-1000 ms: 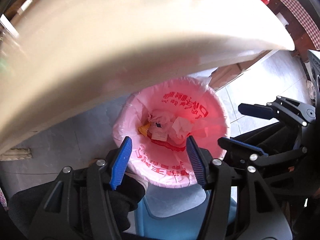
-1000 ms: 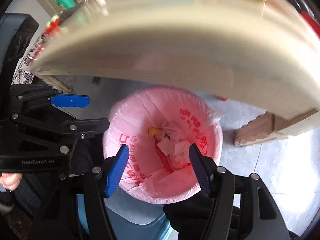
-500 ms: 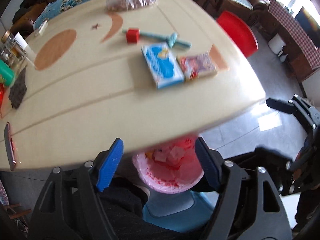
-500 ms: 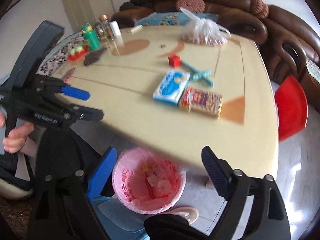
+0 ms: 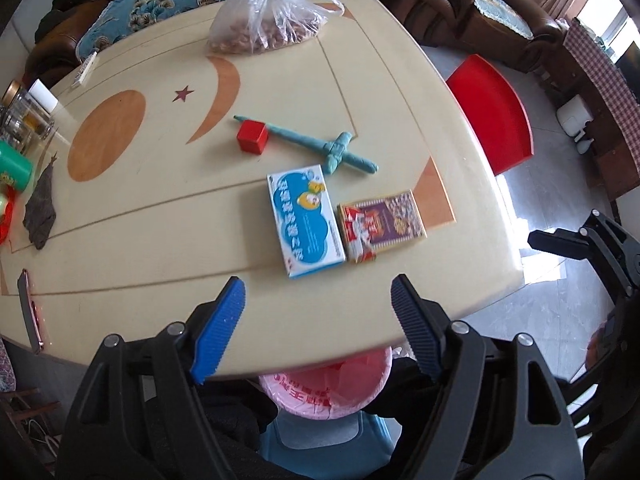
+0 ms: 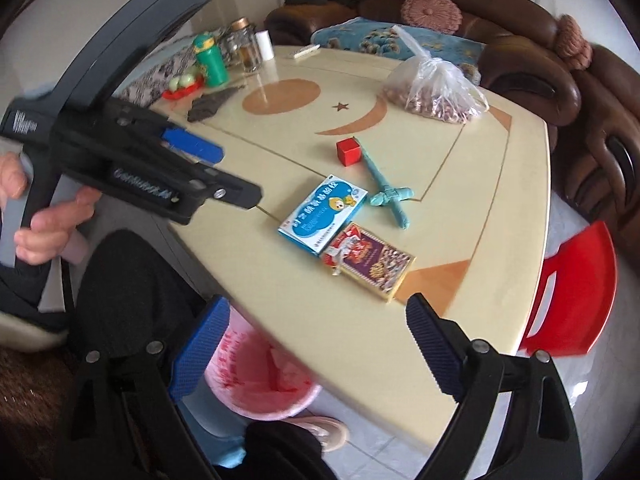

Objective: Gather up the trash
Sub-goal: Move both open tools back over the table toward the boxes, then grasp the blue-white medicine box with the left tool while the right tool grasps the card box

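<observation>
A pink-lined trash bin (image 5: pixel 326 392) stands on the floor under the near edge of the cream table (image 5: pixel 140 208), half hidden by it; crumpled scraps show inside the bin (image 6: pixel 260 380). On the tabletop lie a blue box (image 5: pixel 306 220), a purple and red packet (image 5: pixel 380 224), a red cube (image 5: pixel 251 136) and a teal twisted strip (image 5: pixel 332 148). My left gripper (image 5: pixel 316 292) hangs open above the table's near edge, nothing between its blue pads. My right gripper (image 6: pixel 316 308) is open wide over the table edge and bin, also empty.
A tied clear bag of nuts (image 5: pixel 268 20) sits at the table's far side. A phone (image 5: pixel 28 312), a dark cloth (image 5: pixel 40 212), a green bottle (image 6: pixel 210 60) and jars crowd the left edge. A red chair (image 5: pixel 492 112) stands right; a brown sofa (image 6: pixel 520 60) is behind.
Both grippers rose from just above the bin, under the table's edge, to above the tabletop. Both sets of jaws spread wider. The tabletop items came into view.
</observation>
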The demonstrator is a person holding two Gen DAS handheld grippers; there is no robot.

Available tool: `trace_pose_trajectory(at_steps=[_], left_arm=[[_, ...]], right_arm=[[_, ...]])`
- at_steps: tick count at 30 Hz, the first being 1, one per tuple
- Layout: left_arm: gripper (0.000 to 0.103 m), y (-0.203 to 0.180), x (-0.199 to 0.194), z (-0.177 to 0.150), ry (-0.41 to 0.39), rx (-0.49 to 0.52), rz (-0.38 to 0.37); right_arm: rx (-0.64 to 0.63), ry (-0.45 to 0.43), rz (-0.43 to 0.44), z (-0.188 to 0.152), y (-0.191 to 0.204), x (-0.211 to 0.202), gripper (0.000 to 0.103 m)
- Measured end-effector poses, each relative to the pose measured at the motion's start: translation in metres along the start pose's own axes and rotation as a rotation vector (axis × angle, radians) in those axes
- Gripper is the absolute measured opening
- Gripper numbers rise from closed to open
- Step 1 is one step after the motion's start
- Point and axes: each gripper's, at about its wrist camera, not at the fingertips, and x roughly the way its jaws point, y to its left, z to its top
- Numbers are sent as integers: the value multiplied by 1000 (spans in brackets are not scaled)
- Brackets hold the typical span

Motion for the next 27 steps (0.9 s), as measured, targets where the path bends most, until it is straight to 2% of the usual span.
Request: trace_pose_trajectory(at_steps=[3, 11, 16, 18, 27], left_arm=[[74, -4, 14, 14, 25, -7, 8], [74, -7, 60, 41, 94, -41, 11], [74, -3, 88, 54, 131, -68, 22], [74, -1, 96, 58, 138, -73, 31], [74, 6, 121, 66, 184, -103, 27]], right_arm=[[-72, 25, -1, 8, -8, 10, 88], [-158, 74, 59, 24, -34, 45, 88], [-204, 148, 95, 25, -47, 74, 88], [-228, 181, 90, 23, -51, 86, 88], [-303, 212, 136, 26, -61, 116, 88]])
